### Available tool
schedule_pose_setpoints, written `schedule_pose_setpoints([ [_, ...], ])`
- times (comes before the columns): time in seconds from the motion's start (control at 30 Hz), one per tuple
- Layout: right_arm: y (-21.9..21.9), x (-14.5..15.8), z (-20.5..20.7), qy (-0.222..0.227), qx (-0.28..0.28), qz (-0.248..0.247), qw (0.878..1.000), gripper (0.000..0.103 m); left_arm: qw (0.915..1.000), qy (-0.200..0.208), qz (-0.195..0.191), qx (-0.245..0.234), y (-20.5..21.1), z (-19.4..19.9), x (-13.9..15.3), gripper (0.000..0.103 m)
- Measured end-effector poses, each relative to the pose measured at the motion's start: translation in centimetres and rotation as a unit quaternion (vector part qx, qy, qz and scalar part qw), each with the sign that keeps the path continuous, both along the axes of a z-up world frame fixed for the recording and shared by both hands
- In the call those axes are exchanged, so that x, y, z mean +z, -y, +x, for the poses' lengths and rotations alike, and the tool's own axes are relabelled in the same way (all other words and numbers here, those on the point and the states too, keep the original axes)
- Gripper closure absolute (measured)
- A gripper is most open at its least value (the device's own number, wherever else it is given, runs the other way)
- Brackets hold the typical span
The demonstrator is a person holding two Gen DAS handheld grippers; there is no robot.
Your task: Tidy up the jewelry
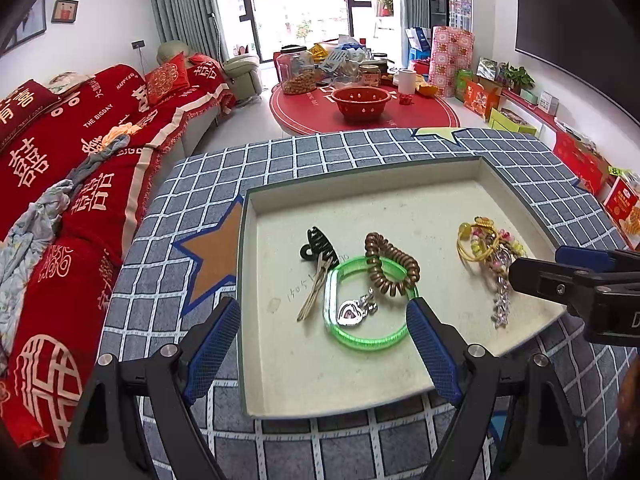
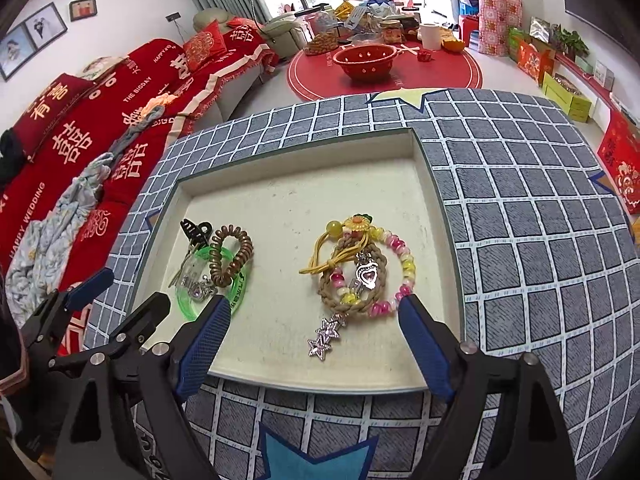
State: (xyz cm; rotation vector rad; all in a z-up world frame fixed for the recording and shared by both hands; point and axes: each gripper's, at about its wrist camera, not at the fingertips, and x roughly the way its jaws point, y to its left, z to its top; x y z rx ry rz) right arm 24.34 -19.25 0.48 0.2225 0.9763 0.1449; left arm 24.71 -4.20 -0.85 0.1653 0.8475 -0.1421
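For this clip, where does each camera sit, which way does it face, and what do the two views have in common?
Left wrist: on the left gripper, angled down at the tray; its open blue fingers frame the green bangle; the right gripper enters at right.
Right wrist: on the right gripper, angled down at the bead bracelet; its open fingers show, the left gripper at left.
Shared: tray, bangle, coil hair tie, red sofa.
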Motion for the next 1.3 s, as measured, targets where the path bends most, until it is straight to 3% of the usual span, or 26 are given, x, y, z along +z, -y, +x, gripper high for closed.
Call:
schedule_pose_setpoints([
  [0.03, -0.1, 0.0, -0.2, 0.001, 0.001, -0.003, 1.0, 0.0, 1.0, 0.0, -0.001, -0.001, -0.1, -0.3, 0.0, 0.008],
  [0.7, 0.2, 0.6, -5.8, 0.003, -0.026, 0.001, 1.0, 0.0, 0.9994, -0.016, -0.03, 0.009, -2.3, -6.4, -0.4, 0.008],
  [0.97, -0.4, 0.0, -9.2, 0.015, -0.036, -0.022, 0.999, 0.0, 0.9986, -0.024, -0.044, 0.017, -2.7, -8.9, -1.2, 0.008],
  [1.3, -1.2, -0.3, -13.0, 0.04, -0.048, -0.059, 0.996, 0.0, 0.9988, -0.001, -0.042, 0.024, -2.7, -11.7, -0.7, 0.008],
])
